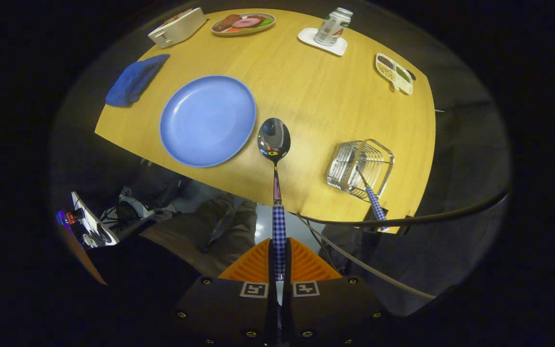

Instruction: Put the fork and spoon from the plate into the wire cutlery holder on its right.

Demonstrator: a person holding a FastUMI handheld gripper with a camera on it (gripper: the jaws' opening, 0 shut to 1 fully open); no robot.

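My gripper (279, 258) is shut on the spoon's blue-checked handle, the orange fingers (253, 265) pressing it from both sides. The spoon (274, 140) points straight ahead, its shiny bowl hanging high over the wooden table between the blue plate (207, 120) and the wire cutlery holder (360, 167). The plate lies bare to the left of the spoon. To the right stands the wire holder near the table's front edge. A fork (374, 201) with a matching blue-checked handle leans inside the holder, handle sticking out toward me.
A folded blue cloth (135, 80) lies left of the plate. Beyond are a white box (177, 27), a plate of food (243, 23), a can (333, 26) on a white coaster and a divided snack tray (394, 73). Dark cables (403, 220) cross below the table edge.
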